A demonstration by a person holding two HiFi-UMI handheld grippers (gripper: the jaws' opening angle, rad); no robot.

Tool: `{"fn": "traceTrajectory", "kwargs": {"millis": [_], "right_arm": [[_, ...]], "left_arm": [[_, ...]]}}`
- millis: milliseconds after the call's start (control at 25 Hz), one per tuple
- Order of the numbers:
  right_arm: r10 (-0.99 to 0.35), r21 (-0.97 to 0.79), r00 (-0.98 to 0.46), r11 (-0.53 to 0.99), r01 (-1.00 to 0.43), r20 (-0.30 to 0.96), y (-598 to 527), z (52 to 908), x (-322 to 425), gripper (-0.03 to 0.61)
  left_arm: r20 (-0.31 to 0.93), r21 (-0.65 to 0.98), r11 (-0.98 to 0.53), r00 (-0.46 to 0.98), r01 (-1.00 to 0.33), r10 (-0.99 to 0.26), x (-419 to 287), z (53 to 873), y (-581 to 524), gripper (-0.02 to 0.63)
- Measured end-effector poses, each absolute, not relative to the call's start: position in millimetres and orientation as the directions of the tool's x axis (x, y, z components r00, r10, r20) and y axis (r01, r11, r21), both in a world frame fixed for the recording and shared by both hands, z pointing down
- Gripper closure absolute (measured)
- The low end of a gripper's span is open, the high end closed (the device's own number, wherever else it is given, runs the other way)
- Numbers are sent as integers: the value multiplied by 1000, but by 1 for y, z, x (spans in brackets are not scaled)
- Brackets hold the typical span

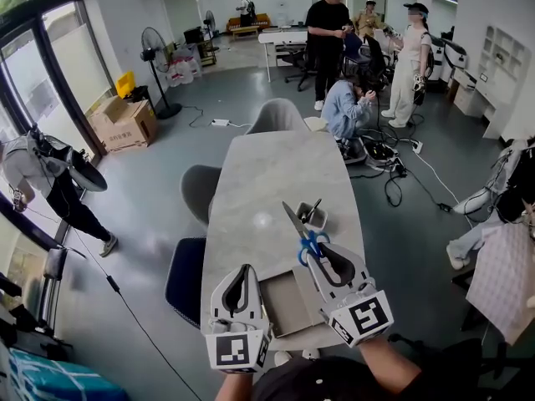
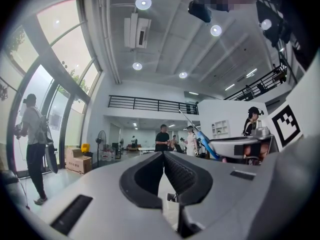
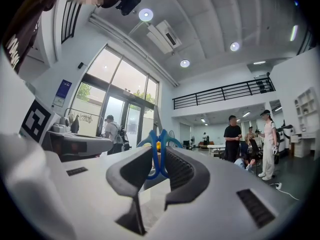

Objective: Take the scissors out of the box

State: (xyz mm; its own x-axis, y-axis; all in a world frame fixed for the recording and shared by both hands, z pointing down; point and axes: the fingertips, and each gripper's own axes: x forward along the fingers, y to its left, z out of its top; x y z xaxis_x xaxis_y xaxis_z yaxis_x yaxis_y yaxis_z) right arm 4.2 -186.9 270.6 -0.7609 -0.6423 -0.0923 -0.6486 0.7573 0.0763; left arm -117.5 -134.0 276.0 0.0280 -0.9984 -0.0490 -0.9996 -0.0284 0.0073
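**Item:** blue-handled steel scissors (image 1: 301, 230).
**Location:** clear of the box, in the air over the near end of the table. The blades slant up and away to my left.

**Tool, right:** my right gripper (image 1: 318, 256) is closed narrow on the blue handle loops. The blades are free.
**Tool, left:** my left gripper (image 1: 247, 271) has its jaws together with nothing in them. It is level, just beside the box.
**Box:** shallow brown cardboard box (image 1: 284, 303), lying between my two grippers at the table's near edge. Its floor shows bare.

**Hazards, as I judge them:**
- I hold only the rounded plastic loops, so a quick swing could pivot the scissors or slip them out.
- The blades could swing apart, since nothing holds them shut.
- The tip points past the small pale pot of pens (image 1: 312, 216), which is near. A forward reach could tip it.
- A knock from either gripper could push the box off the near edge.

**Room:**
- The long grey stone-patterned table (image 1: 259, 174) is bare beyond the pot.
- The table is narrow, so both side edges are close.
- Grey chairs (image 1: 199, 192) stand along the left side.
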Motion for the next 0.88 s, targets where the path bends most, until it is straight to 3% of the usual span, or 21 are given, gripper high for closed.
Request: {"fn": "traceTrajectory", "kwargs": {"millis": [880], "right_arm": [[-640,78,-765,761,-644,-69,-185,276,3,500]], "left_arm": [[-43,4,-25,25,-1000,-999,-118,276,-132,597]]}}
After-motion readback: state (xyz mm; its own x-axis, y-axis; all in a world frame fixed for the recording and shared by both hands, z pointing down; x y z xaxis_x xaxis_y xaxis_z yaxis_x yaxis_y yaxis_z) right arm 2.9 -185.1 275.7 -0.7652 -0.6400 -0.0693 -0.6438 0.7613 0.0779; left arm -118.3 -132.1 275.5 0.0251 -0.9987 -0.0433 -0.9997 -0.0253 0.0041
